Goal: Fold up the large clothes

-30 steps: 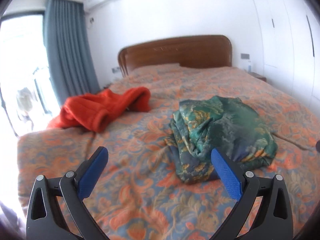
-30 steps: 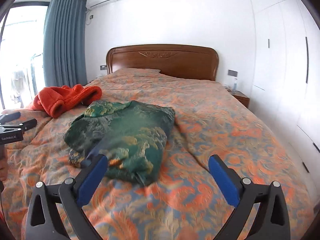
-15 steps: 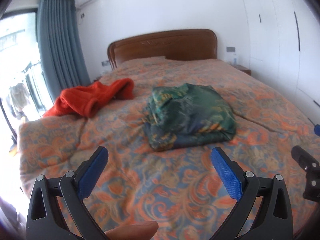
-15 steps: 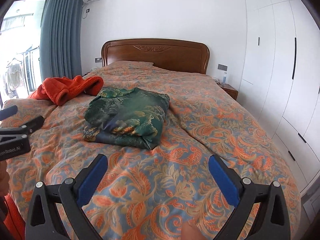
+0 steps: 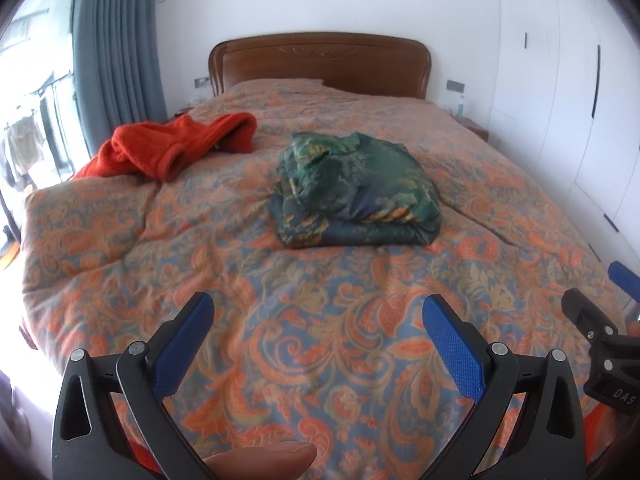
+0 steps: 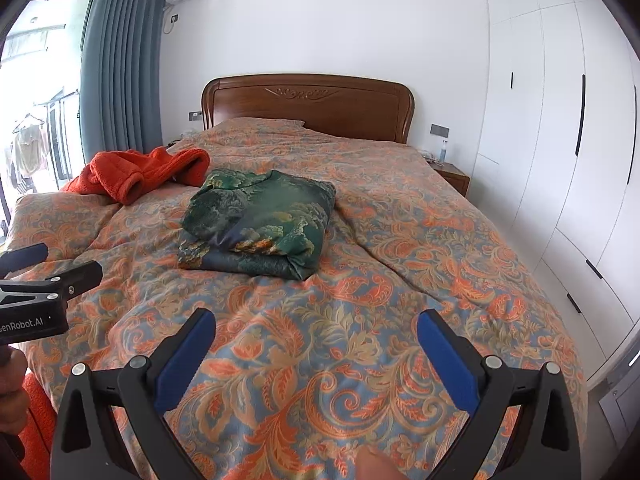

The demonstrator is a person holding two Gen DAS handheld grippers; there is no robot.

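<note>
A folded green patterned garment (image 5: pixel 356 192) lies in the middle of the bed (image 5: pixel 280 340); it also shows in the right wrist view (image 6: pixel 260 220). A crumpled orange-red garment (image 5: pixel 176 148) lies at the bed's left side, and shows in the right wrist view (image 6: pixel 140 172). My left gripper (image 5: pixel 318 316) is open and empty, near the foot of the bed, well short of the green garment. My right gripper (image 6: pixel 316 328) is open and empty, also over the foot of the bed. Each gripper shows at the edge of the other's view.
A wooden headboard (image 6: pixel 308 100) stands at the far end. White wardrobes (image 6: pixel 560 140) line the right wall, with a nightstand (image 6: pixel 452 176) beside the bed. A blue curtain (image 6: pixel 120 72) and bright window are at the left.
Both grippers have pulled back from the green garment toward the foot of the bed. The folded garment now lies farther away in both views. Both stay open.
</note>
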